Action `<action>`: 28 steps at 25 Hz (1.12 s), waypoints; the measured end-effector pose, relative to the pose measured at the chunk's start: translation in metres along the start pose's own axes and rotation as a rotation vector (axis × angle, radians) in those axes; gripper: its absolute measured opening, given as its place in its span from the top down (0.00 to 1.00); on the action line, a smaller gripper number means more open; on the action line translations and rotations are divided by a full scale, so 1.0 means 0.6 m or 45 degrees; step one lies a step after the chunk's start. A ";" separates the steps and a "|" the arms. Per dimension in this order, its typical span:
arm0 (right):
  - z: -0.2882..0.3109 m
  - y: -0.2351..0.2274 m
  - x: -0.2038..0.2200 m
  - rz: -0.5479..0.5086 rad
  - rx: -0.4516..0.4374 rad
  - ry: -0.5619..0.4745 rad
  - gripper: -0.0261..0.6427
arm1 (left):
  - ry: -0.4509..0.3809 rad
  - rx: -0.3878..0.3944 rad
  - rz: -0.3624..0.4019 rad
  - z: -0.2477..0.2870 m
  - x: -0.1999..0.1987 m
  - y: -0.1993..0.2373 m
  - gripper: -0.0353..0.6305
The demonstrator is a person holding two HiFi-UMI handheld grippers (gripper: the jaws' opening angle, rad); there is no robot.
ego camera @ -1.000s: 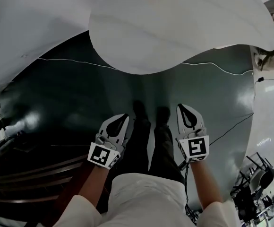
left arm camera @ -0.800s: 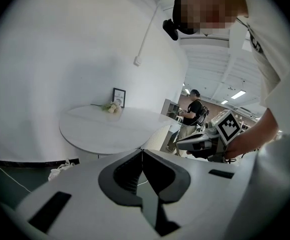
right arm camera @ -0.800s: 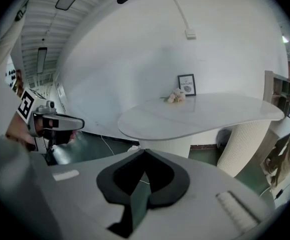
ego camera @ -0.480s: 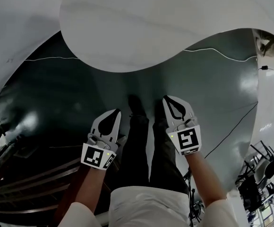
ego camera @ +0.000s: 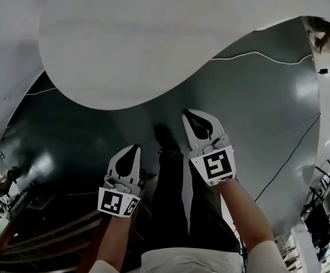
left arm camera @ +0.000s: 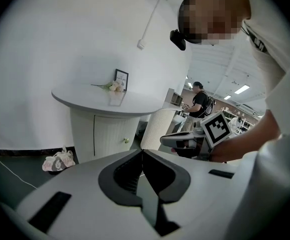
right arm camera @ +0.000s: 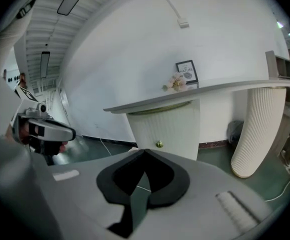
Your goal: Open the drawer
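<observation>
A white ribbed cabinet (right arm camera: 170,126) stands under a rounded white table top (ego camera: 153,44). Its front panel carries a small brass knob (right arm camera: 159,144), which also shows in the left gripper view as the knob (left arm camera: 126,140). Both grippers are held in the air some way in front of the cabinet, apart from it. My left gripper (ego camera: 134,147) is shut and holds nothing; its tips (left arm camera: 141,151) meet. My right gripper (ego camera: 186,114) is also shut and empty, and points roughly at the knob with its tips (right arm camera: 145,150) together. Each gripper sees the other beside it.
The floor (ego camera: 256,112) is dark green and glossy, with a white cable (ego camera: 256,54) across it. A crumpled pink-white bag (left arm camera: 58,160) lies by the wall. A ribbed white column (right arm camera: 255,134) stands right of the cabinet. My legs (ego camera: 173,192) are below the grippers. A person (left arm camera: 200,101) stands far off.
Both grippers have come lower, still shut and side by side. In the head view the table top has grown larger and slid left.
</observation>
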State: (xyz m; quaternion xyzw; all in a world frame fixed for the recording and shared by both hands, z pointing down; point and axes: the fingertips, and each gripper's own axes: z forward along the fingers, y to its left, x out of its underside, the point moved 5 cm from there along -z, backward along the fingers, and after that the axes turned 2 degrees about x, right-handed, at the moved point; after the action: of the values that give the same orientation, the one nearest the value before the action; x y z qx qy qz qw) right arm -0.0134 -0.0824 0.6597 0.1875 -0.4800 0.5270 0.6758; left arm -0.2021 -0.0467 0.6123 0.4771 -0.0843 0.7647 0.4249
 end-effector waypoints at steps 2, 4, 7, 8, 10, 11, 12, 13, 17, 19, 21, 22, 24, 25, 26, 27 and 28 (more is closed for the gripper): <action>0.015 -0.017 0.016 -0.025 0.034 -0.030 0.95 | -0.005 -0.003 -0.008 0.022 0.016 0.002 0.94; 0.030 -0.027 0.029 -0.039 0.064 -0.063 0.94 | -0.009 -0.004 -0.013 0.043 0.032 0.003 0.94; 0.048 -0.041 0.042 -0.048 0.088 -0.108 0.94 | -0.022 -0.008 -0.028 0.071 0.052 0.002 0.94; 0.053 -0.045 0.045 -0.054 0.092 -0.117 0.94 | -0.024 -0.010 -0.034 0.077 0.059 0.002 0.94; 0.066 -0.051 0.052 -0.046 0.099 -0.134 0.94 | -0.027 -0.011 -0.050 0.089 0.071 0.004 0.94; 0.075 -0.054 0.055 -0.037 0.102 -0.143 0.90 | -0.027 -0.012 -0.058 0.094 0.077 0.006 0.94; 0.086 -0.055 0.058 -0.028 0.104 -0.152 0.90 | -0.028 -0.012 -0.064 0.098 0.081 0.010 0.94; 0.096 -0.055 0.058 -0.020 0.106 -0.161 0.89 | -0.031 -0.011 -0.067 0.103 0.084 0.015 0.94; 0.139 -0.052 0.050 -0.033 0.098 -0.204 0.89 | -0.042 -0.014 -0.068 0.117 0.089 0.036 0.94; 0.156 -0.051 0.050 -0.043 0.083 -0.215 0.87 | -0.040 -0.018 -0.078 0.123 0.095 0.041 0.94; 0.171 -0.045 0.051 -0.026 0.082 -0.238 0.86 | -0.034 -0.021 -0.081 0.123 0.100 0.047 0.94; 0.178 -0.044 0.051 -0.023 0.084 -0.249 0.85 | -0.033 -0.022 -0.080 0.124 0.101 0.049 0.94; 0.192 -0.047 0.051 -0.034 0.086 -0.263 0.83 | -0.036 -0.021 -0.076 0.130 0.104 0.053 0.94; 0.200 -0.050 0.051 -0.042 0.087 -0.268 0.82 | -0.037 -0.020 -0.074 0.133 0.105 0.054 0.94; 0.208 -0.053 0.052 -0.047 0.089 -0.272 0.81 | -0.037 -0.020 -0.074 0.136 0.107 0.057 0.94; 0.216 -0.054 0.052 -0.049 0.091 -0.274 0.80 | -0.036 -0.020 -0.074 0.138 0.108 0.060 0.94; 0.223 -0.054 0.052 -0.050 0.093 -0.278 0.79 | -0.034 -0.021 -0.074 0.138 0.108 0.063 0.94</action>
State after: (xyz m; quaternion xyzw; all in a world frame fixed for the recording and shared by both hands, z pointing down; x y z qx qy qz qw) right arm -0.0453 -0.1794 0.7569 0.2775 -0.5274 0.5074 0.6224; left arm -0.1871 -0.0777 0.7187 0.4860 -0.0822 0.7449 0.4495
